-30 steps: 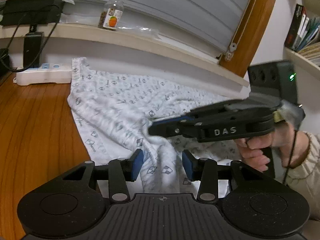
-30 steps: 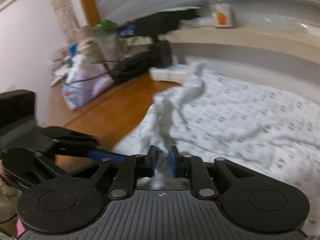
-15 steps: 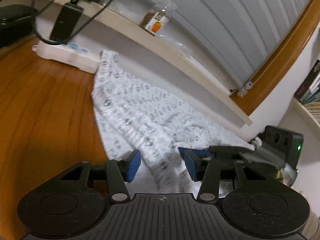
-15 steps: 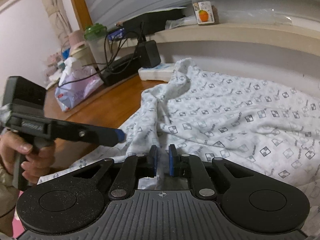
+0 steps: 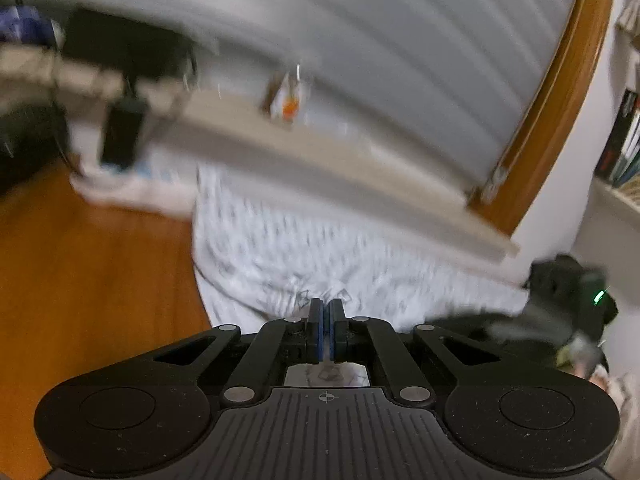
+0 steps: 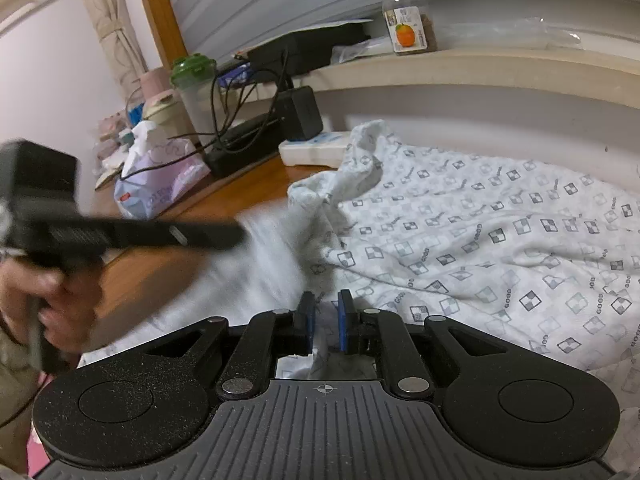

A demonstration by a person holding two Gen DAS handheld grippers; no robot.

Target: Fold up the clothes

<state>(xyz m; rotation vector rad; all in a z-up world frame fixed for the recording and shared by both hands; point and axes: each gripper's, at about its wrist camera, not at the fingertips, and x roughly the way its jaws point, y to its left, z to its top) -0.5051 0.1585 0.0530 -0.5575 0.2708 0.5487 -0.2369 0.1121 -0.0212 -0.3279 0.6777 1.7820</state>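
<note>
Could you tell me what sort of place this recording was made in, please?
Probably a lived-in room at home, perhaps a bedroom or study: a patterned garment lies on a wooden desk under a shuttered window's ledge, with a power strip, cables, a tissue pack and bookshelves nearby.

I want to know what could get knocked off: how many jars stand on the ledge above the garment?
1: a clear jar with an orange on its label stands on the ledge, right of the black box. Others may be out of frame.

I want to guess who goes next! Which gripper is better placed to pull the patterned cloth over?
Probably the left gripper: its jaws are pressed tight on the patterned cloth at its edge by the wooden table. The right gripper has cloth between its jaws too, but a gap shows.
</note>
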